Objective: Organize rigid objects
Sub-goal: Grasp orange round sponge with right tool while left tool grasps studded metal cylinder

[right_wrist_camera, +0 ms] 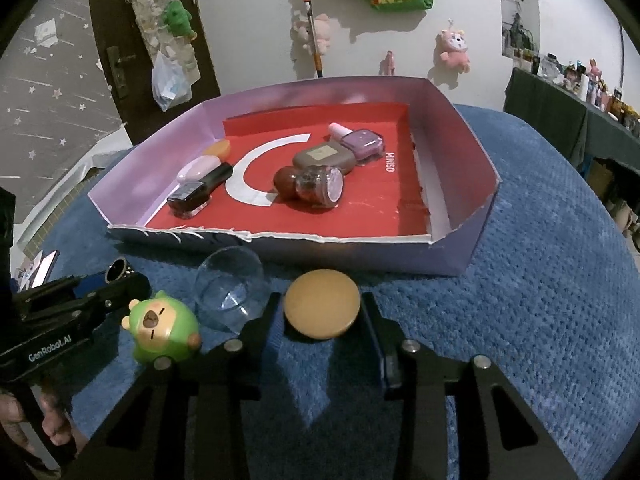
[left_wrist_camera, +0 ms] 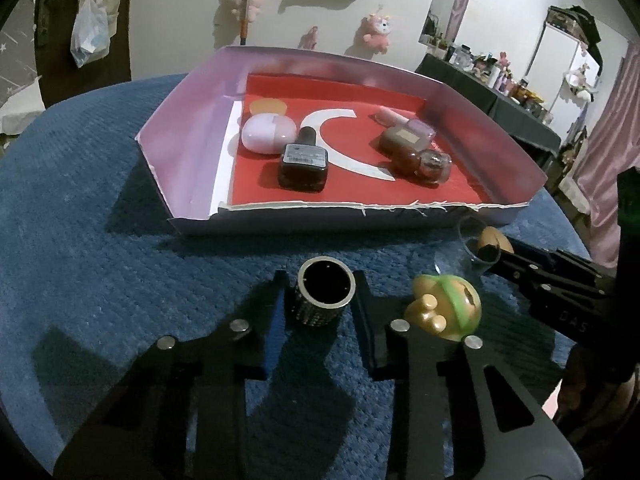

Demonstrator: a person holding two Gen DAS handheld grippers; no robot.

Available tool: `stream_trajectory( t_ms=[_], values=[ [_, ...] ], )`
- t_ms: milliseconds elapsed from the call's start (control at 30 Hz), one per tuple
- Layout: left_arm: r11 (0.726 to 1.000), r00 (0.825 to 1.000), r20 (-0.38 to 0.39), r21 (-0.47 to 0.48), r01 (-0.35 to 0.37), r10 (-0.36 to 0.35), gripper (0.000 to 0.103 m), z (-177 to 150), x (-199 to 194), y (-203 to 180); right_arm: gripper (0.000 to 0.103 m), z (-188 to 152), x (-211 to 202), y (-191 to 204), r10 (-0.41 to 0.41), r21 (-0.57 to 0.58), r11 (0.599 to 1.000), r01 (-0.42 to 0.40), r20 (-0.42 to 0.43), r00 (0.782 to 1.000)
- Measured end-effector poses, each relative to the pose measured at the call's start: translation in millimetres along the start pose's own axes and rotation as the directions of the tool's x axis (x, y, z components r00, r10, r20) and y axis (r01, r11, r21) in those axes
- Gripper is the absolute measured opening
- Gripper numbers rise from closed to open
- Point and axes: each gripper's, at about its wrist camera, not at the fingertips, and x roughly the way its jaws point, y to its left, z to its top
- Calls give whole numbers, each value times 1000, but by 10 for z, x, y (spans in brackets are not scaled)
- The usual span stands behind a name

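Observation:
My left gripper (left_wrist_camera: 322,304) is shut on a short black studded cylinder (left_wrist_camera: 326,294) with a metal rim, which stands upright on the blue cloth. In the right wrist view that cylinder (right_wrist_camera: 117,270) shows small at the far left. The right gripper (right_wrist_camera: 321,318) is shut on a flat round tan lid (right_wrist_camera: 322,309) that lies on the cloth just in front of the lilac box (right_wrist_camera: 452,184). On the box's red floor lie a dark polish bottle (left_wrist_camera: 304,162), a lilac case (left_wrist_camera: 267,133), a brown compact (left_wrist_camera: 404,140) and a small glittery jar (left_wrist_camera: 434,164).
A green capybara toy (right_wrist_camera: 164,330) and a clear plastic dome (right_wrist_camera: 228,286) sit on the cloth between the two grippers. The blue cloth (left_wrist_camera: 100,208) covers a round table that drops off at its edges. A cluttered shelf (left_wrist_camera: 516,92) stands at the back right.

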Motion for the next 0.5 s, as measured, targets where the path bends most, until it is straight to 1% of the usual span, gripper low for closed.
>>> stream_trajectory(
  t_ms=[267,500],
  values=[
    [1000,1000,8,5,12,-12,25,-37,-78,-50,40,-62,-131,-34,17,13,1000,-17,14,1000],
    [1000,999,28,15,21,-22,25,-46,-195,-121,40,-94,-286,-25,35,17,999,-35,41,999]
  ],
)
